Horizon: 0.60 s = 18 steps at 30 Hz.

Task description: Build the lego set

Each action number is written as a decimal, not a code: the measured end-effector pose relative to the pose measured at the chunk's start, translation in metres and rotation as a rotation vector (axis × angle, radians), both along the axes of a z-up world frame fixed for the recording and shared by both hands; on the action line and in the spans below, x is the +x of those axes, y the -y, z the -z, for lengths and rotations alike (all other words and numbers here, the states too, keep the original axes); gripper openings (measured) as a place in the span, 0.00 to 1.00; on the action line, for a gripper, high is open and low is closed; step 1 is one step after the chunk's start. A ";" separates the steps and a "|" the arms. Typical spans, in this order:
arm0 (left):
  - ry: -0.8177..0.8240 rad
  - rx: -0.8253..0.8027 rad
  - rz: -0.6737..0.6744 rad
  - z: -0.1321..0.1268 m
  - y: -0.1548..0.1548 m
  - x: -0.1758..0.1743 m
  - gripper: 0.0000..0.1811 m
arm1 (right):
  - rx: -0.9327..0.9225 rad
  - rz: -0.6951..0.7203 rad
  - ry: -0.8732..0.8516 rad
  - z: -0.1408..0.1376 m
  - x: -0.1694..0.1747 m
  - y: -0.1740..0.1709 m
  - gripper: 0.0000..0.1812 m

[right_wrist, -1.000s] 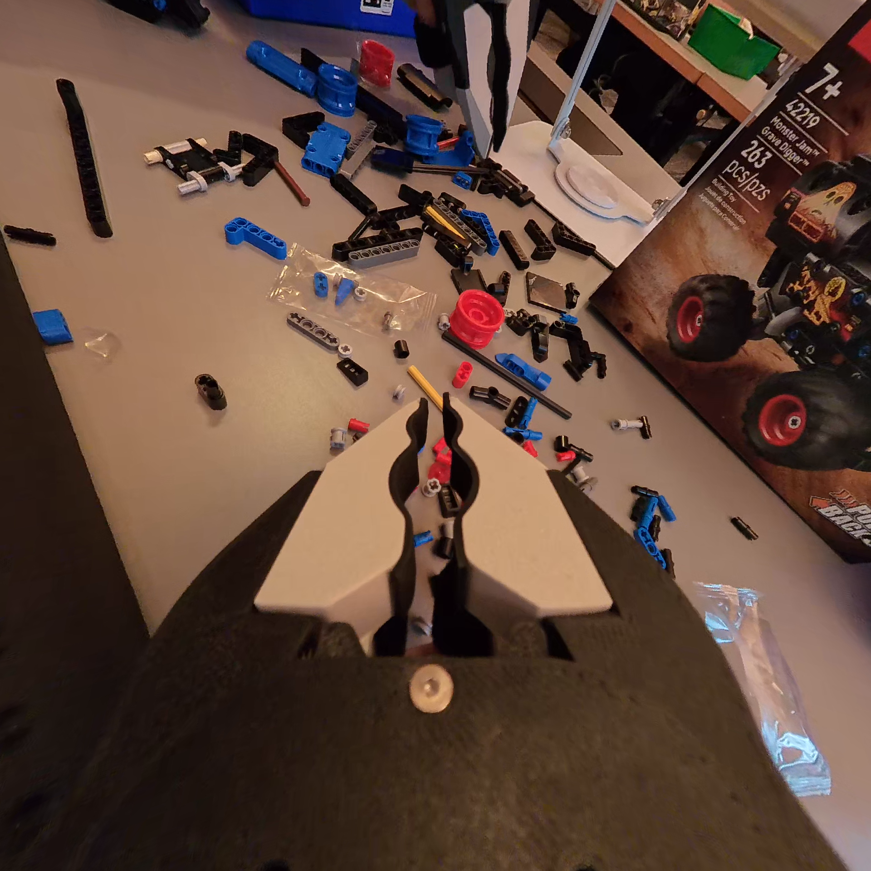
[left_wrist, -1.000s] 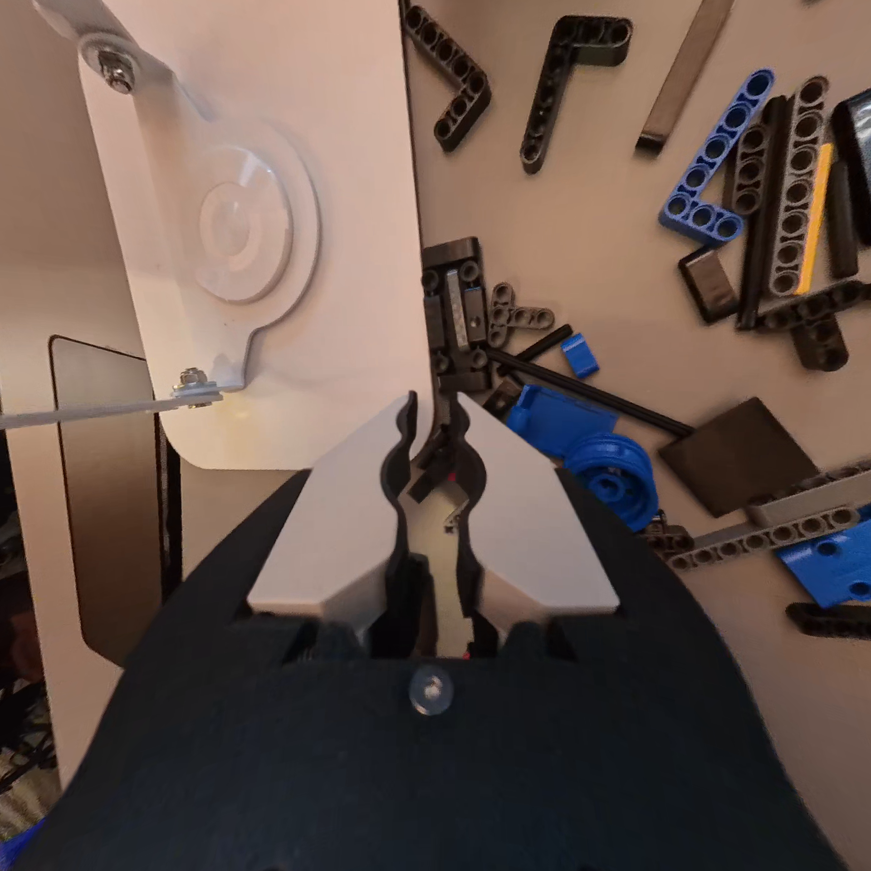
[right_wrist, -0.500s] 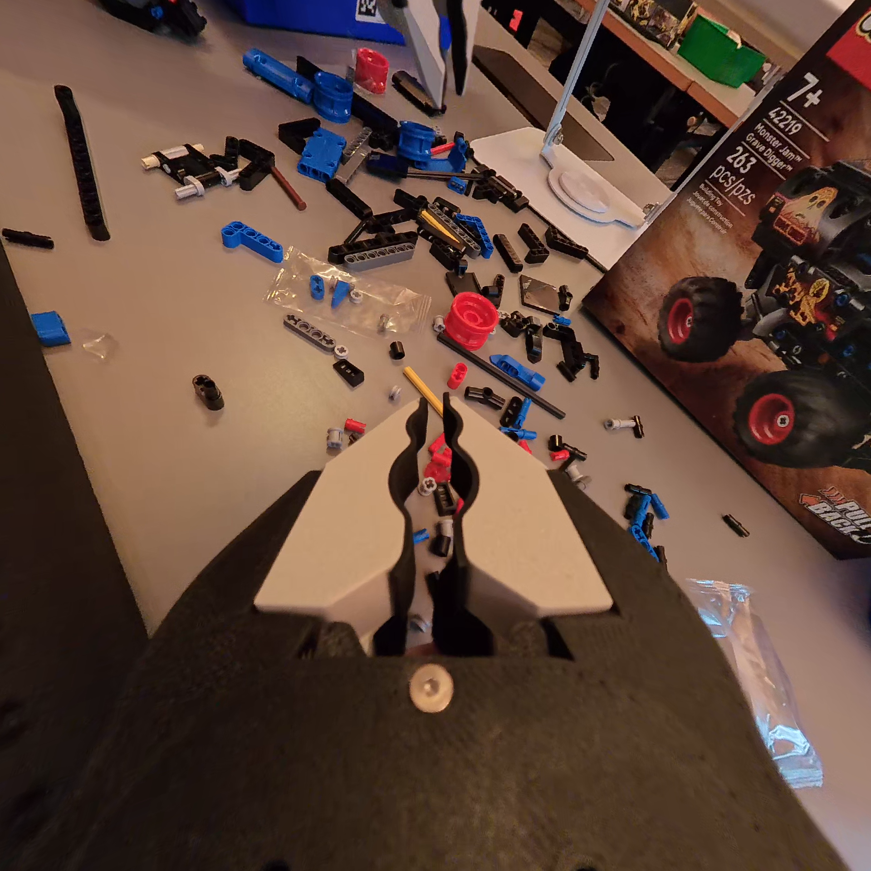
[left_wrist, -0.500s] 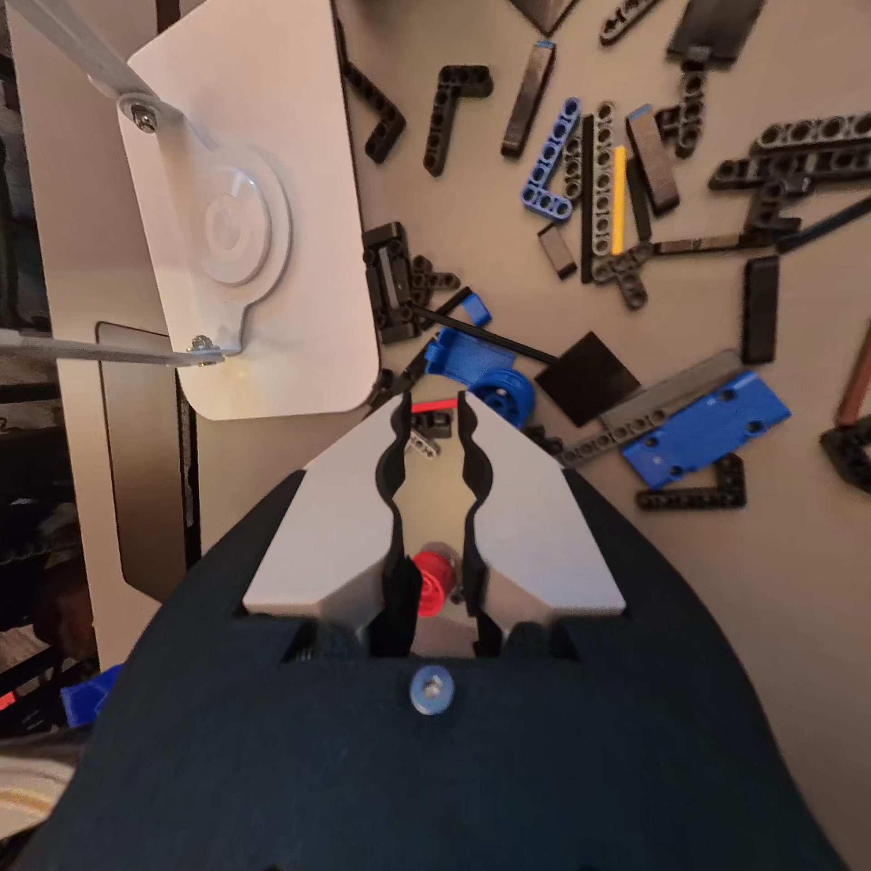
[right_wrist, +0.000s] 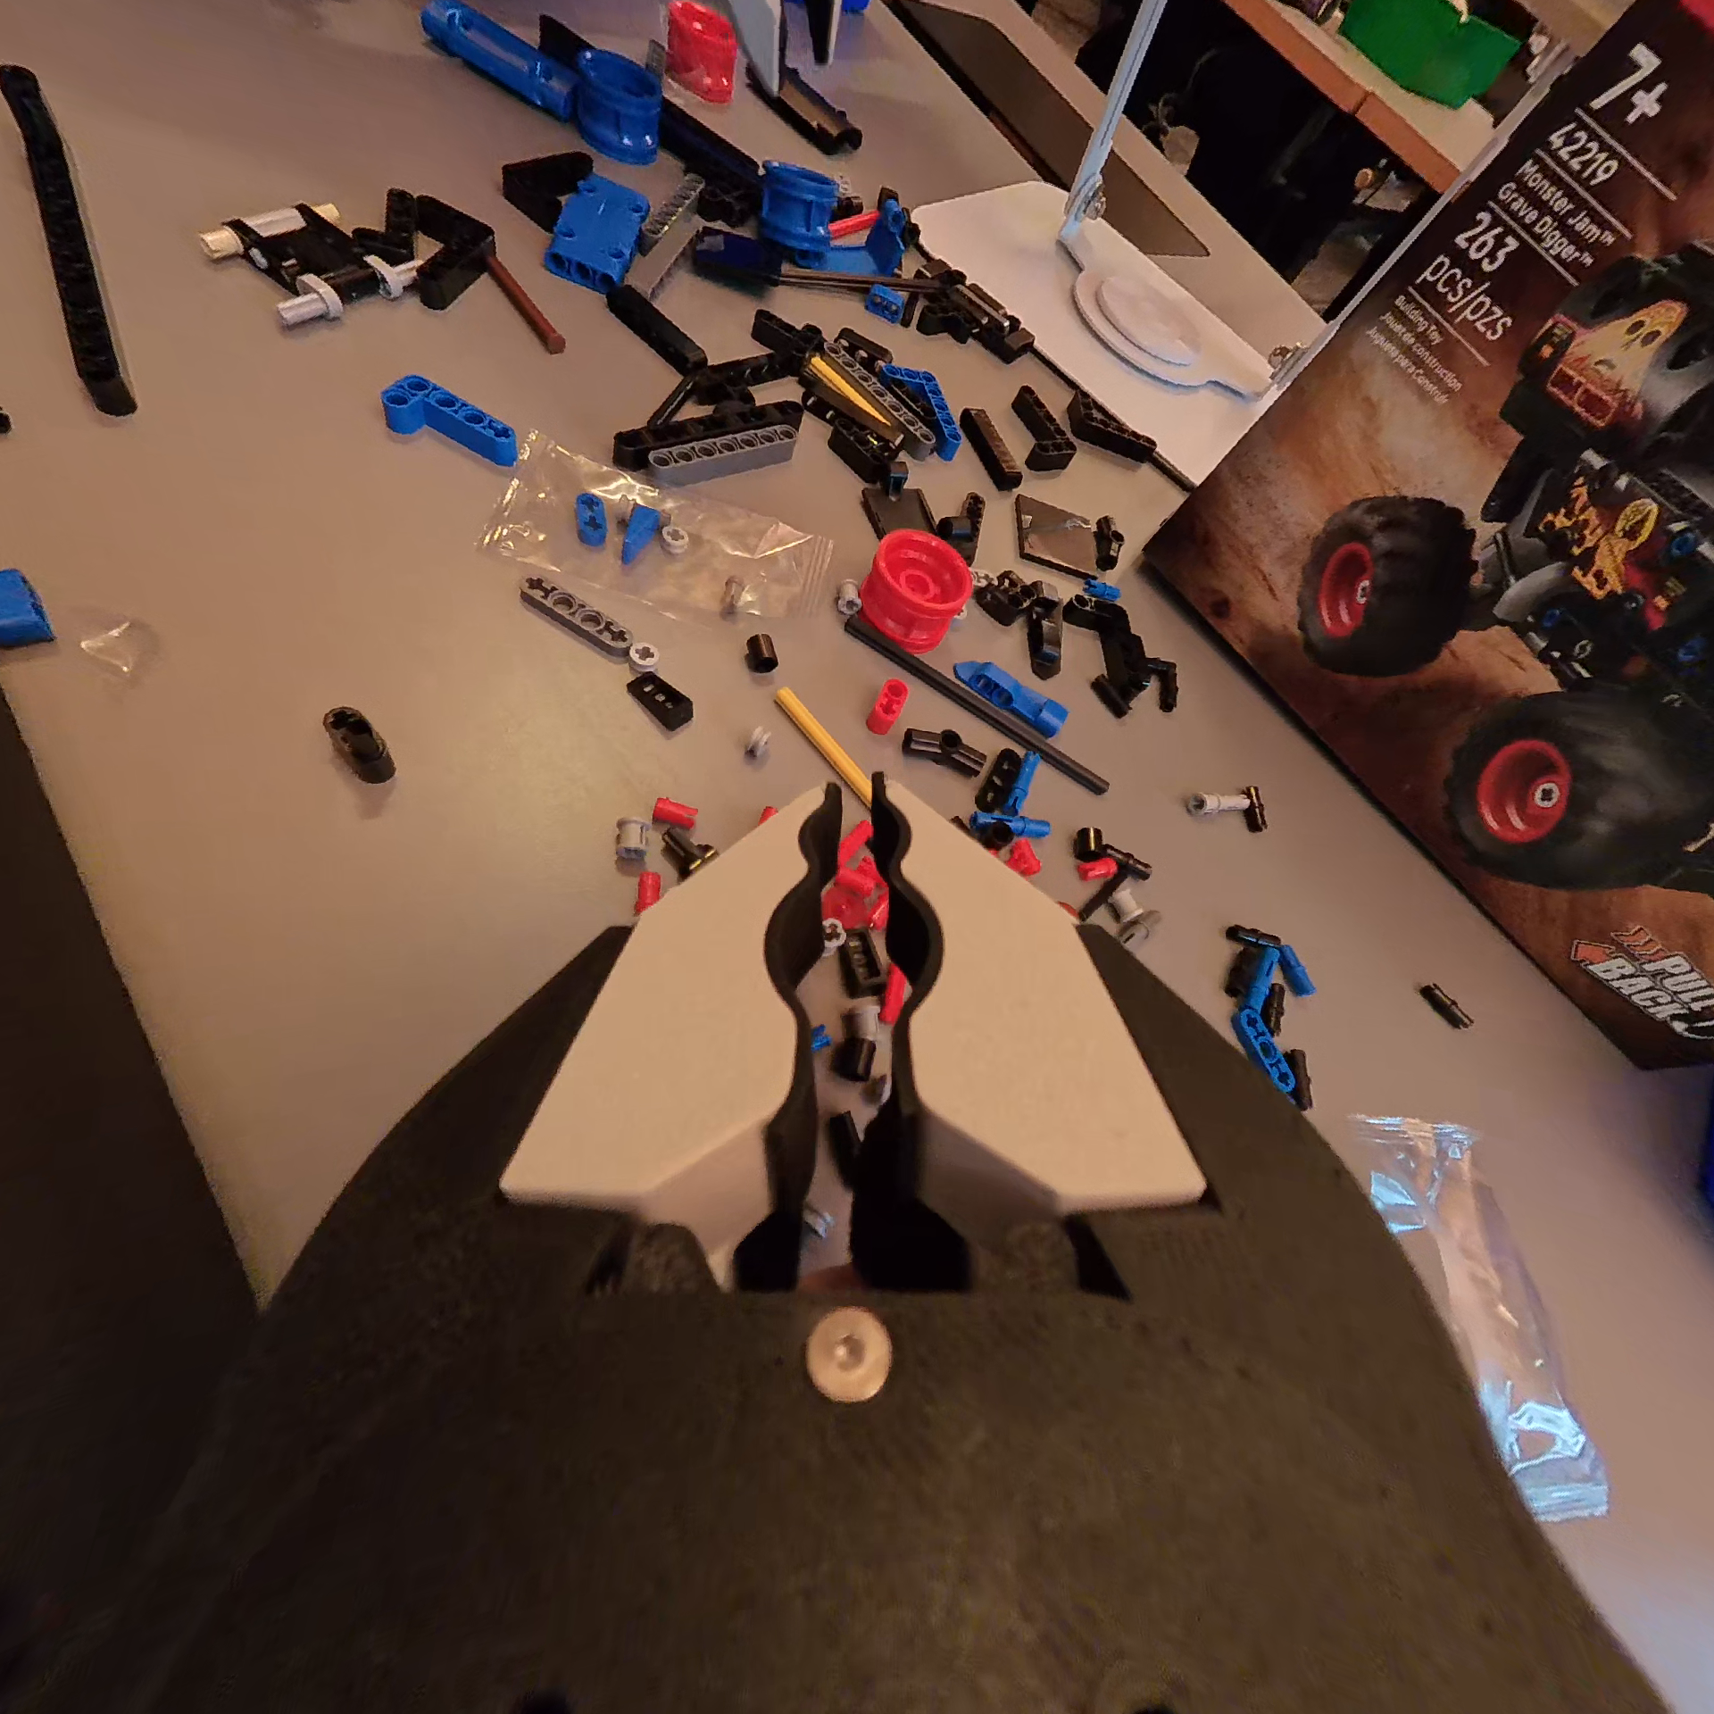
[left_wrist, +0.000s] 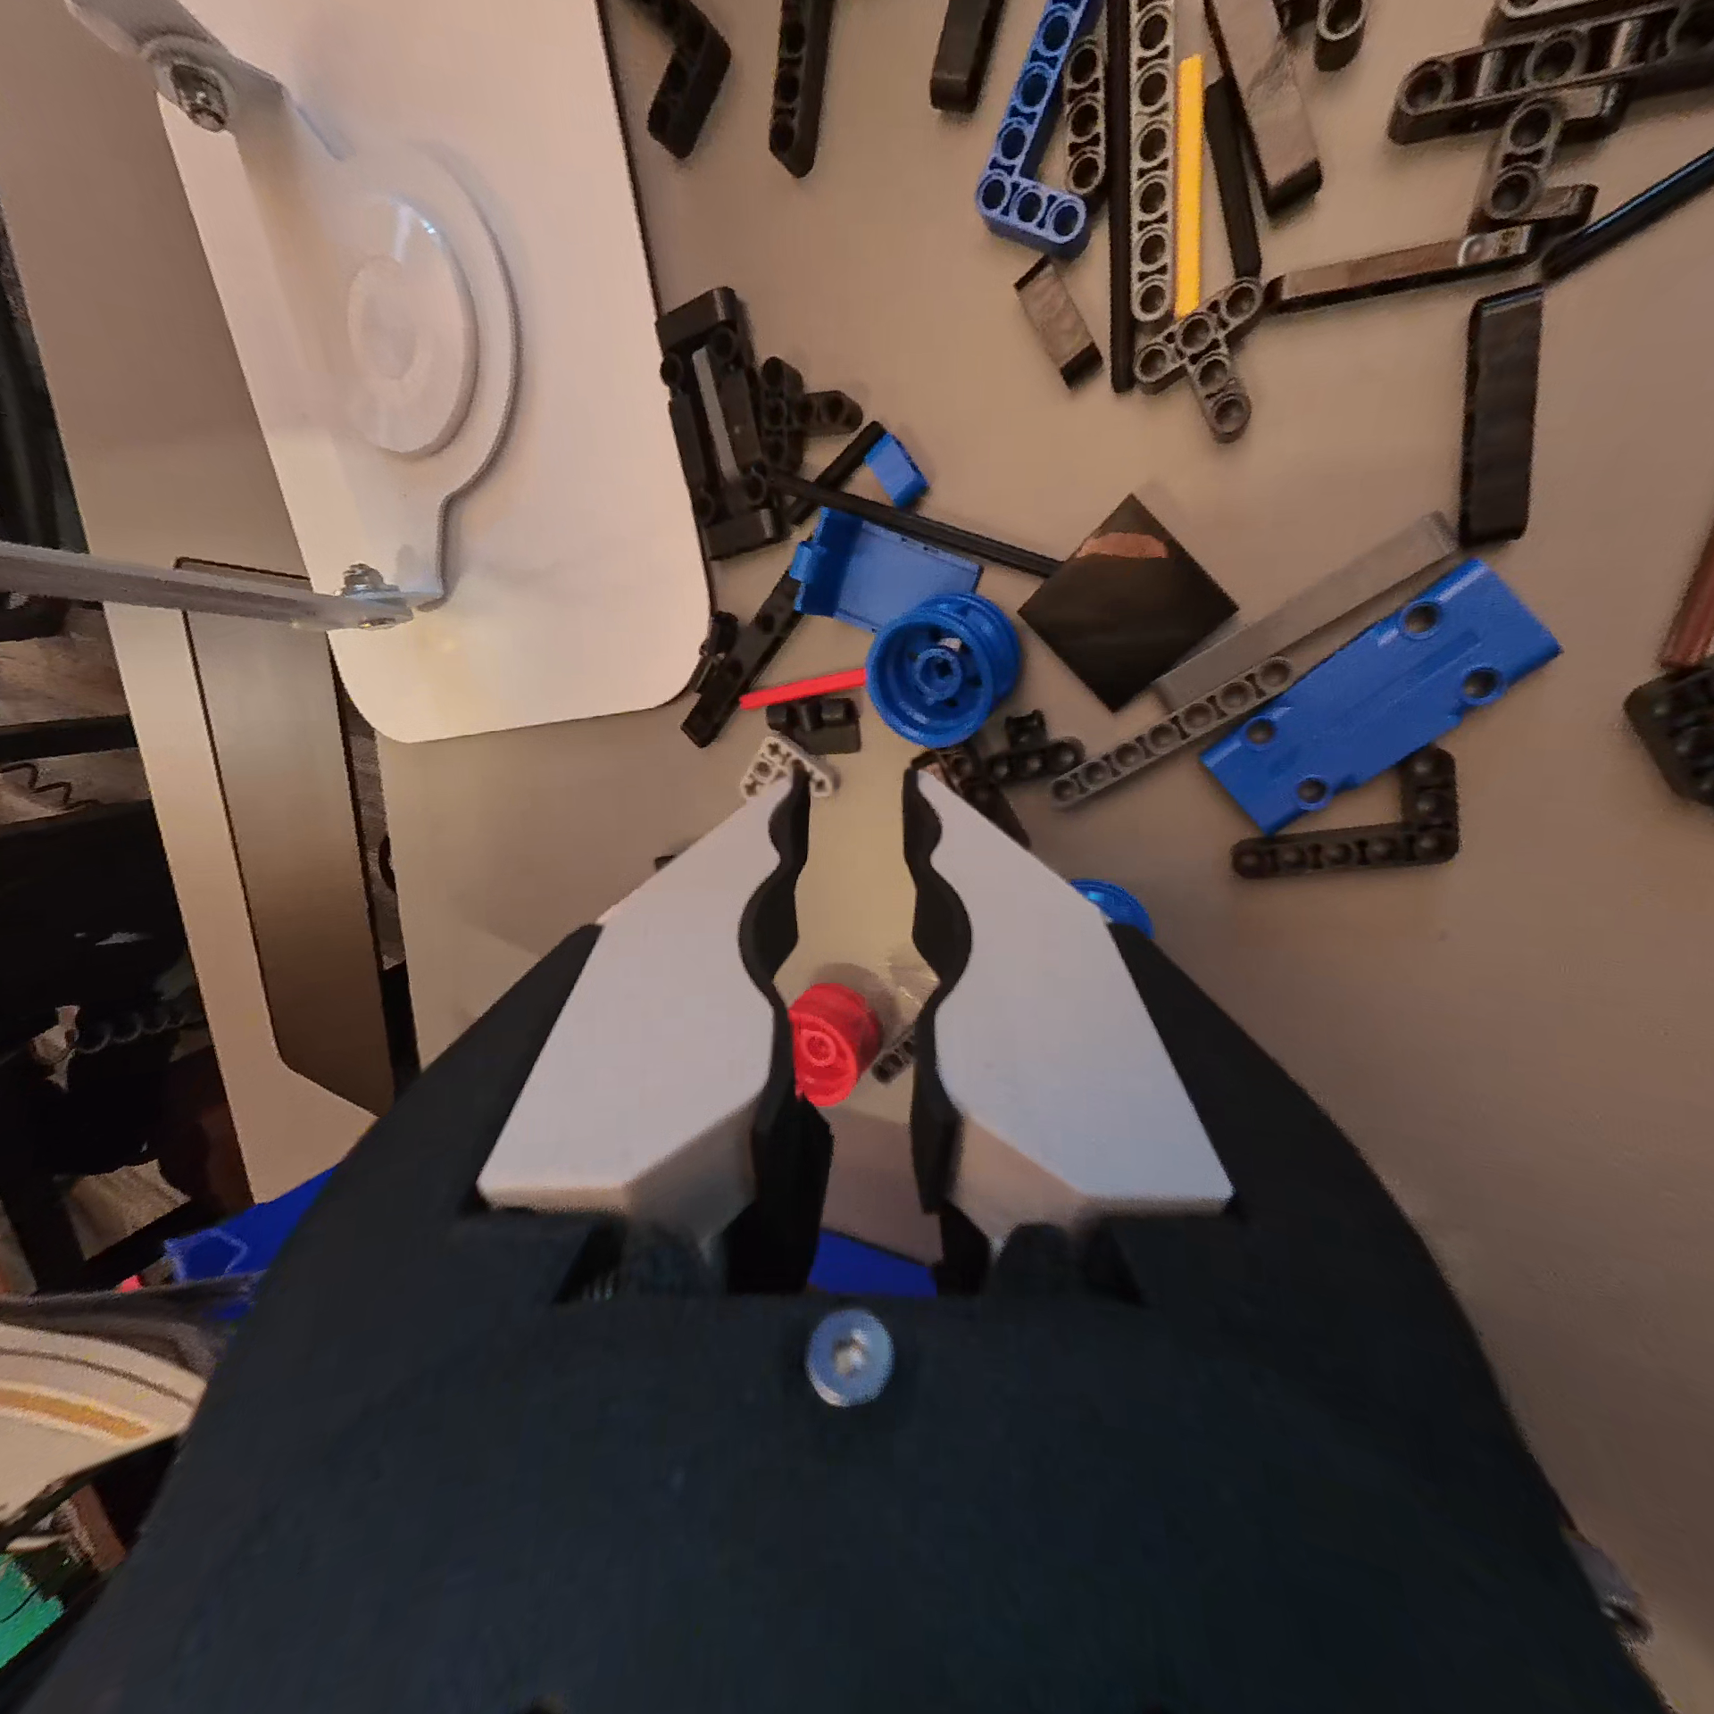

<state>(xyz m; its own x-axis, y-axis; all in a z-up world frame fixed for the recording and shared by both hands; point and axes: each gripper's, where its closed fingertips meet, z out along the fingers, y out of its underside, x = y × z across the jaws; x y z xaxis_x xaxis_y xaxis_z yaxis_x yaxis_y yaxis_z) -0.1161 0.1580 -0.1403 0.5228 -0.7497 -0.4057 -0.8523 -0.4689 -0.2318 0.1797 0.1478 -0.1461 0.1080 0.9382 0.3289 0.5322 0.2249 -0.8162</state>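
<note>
Your left hand-held gripper (left_wrist: 858,788) is hovering open and empty over the desk (left_wrist: 1298,1067), a red wheel hub (left_wrist: 828,1043) lying between its fingers and a blue wheel hub (left_wrist: 941,670) just beyond. Your right hand-held gripper (right_wrist: 855,796) is staying nearly closed, empty, above scattered red pins (right_wrist: 858,890).

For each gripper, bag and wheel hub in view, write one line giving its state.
Left gripper: open, holding nothing.
Right gripper: nearly shut, empty.
Small clear plastic bag: lying flat, few parts inside.
Crumpled clear plastic bag: looks empty.
Red wheel hub: loose, on its side.
Blue wheel hub: loose, no tyre.
</note>
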 end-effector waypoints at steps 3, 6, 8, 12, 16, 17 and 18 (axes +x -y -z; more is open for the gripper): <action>-0.018 0.014 -0.002 -0.004 -0.009 -0.003 0.11 | 0.002 0.002 0.006 0.001 0.000 0.000 0.03; -0.041 0.038 -0.007 -0.008 -0.024 -0.007 0.12 | 0.003 0.006 0.005 0.001 0.000 -0.001 0.03; -0.033 0.031 -0.022 -0.007 -0.033 -0.009 0.13 | 0.000 0.005 0.003 0.001 0.000 -0.001 0.03; -0.020 0.007 -0.074 0.002 -0.052 -0.016 0.14 | 0.007 -0.016 0.016 0.003 -0.001 0.003 0.03; 0.069 -0.023 -0.094 0.013 -0.064 -0.009 0.12 | 0.005 -0.016 0.003 0.001 0.000 0.003 0.03; 0.080 -0.031 -0.088 0.016 -0.066 -0.006 0.12 | 0.003 -0.015 -0.002 0.000 0.000 0.003 0.03; 0.075 -0.036 -0.083 0.020 -0.068 -0.005 0.11 | 0.000 -0.017 -0.006 -0.001 0.000 0.003 0.03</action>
<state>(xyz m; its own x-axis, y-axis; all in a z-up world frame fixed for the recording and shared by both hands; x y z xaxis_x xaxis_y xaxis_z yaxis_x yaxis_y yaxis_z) -0.1209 0.2261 -0.1600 0.6116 -0.7159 -0.3369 -0.7911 -0.5465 -0.2748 0.1794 0.1447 -0.1454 0.0940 0.9399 0.3284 0.5230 0.2341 -0.8196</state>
